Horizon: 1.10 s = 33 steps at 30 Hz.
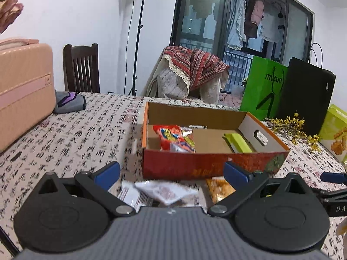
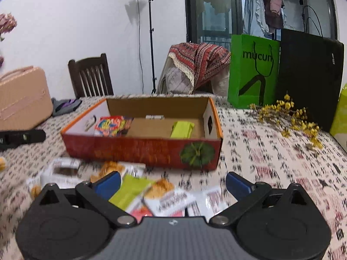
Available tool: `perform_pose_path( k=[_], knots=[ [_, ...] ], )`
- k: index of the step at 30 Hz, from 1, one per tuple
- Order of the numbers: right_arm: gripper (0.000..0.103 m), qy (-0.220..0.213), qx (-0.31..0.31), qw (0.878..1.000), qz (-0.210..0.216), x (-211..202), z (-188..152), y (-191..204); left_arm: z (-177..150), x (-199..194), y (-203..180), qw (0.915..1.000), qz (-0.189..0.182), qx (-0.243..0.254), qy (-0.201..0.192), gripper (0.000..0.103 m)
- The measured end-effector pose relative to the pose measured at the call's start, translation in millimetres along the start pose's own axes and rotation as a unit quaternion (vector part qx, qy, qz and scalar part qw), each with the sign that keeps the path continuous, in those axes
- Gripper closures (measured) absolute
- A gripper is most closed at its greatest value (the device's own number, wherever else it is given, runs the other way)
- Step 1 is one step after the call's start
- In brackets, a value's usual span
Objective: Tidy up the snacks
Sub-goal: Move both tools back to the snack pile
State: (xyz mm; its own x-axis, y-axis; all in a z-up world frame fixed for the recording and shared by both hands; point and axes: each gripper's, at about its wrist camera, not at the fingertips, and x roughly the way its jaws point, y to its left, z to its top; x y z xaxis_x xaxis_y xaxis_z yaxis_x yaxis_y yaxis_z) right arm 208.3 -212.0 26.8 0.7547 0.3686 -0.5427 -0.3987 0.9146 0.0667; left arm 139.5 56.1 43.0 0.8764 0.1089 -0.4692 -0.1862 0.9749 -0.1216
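Note:
An open red cardboard box [image 1: 195, 164] [image 2: 134, 149] sits on the patterned tablecloth. Inside lie a red snack bag [image 1: 173, 137] [image 2: 112, 125] at its left and a lime-green packet [image 1: 238, 143] [image 2: 182, 129] at its right. My left gripper [image 1: 171, 173] is open, low over white snack packets [image 1: 164, 191] and an orange packet [image 1: 219, 188] in front of the box. My right gripper [image 2: 172, 183] is open above a loose pile of packets [image 2: 173, 199], among them a green one [image 2: 132, 190]. The left gripper's tip [image 2: 21, 137] shows at the right view's left edge.
A pink suitcase [image 1: 23, 91] stands at the left, with a grey pouch [image 1: 69, 101] beside it. Green [image 1: 264, 86] and black [image 1: 308, 91] shopping bags stand at the back right, yellow dried flowers [image 1: 290, 127] before them. Chairs and a lamp stand [image 1: 138, 43] are behind the table.

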Motion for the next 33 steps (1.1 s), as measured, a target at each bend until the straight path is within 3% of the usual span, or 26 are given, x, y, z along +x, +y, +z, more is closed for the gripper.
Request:
perform_pose_path(
  k=[12,17,25,29,33],
  knots=[
    [0.000,0.062,-0.055,0.996,-0.014,-3,-55,-1,-47,-18,21,0.9993,0.001,-0.004,0.036,0.000],
    [0.019,0.067,-0.077,0.995,-0.017,5,-56,6,-57,-18,30,0.9986,0.010,-0.013,0.051,0.000],
    [0.021,0.070,-0.129,0.989,0.009,24,-47,19,-60,-20,33,0.9982,0.017,-0.018,0.054,0.000],
    [0.049,0.075,-0.098,0.991,0.054,27,-44,10,-61,-22,34,0.9981,0.015,-0.021,0.055,0.000],
    [0.053,0.075,-0.089,0.992,0.057,21,-47,10,-62,-20,32,0.9980,0.014,-0.017,0.060,0.000]
  ],
)
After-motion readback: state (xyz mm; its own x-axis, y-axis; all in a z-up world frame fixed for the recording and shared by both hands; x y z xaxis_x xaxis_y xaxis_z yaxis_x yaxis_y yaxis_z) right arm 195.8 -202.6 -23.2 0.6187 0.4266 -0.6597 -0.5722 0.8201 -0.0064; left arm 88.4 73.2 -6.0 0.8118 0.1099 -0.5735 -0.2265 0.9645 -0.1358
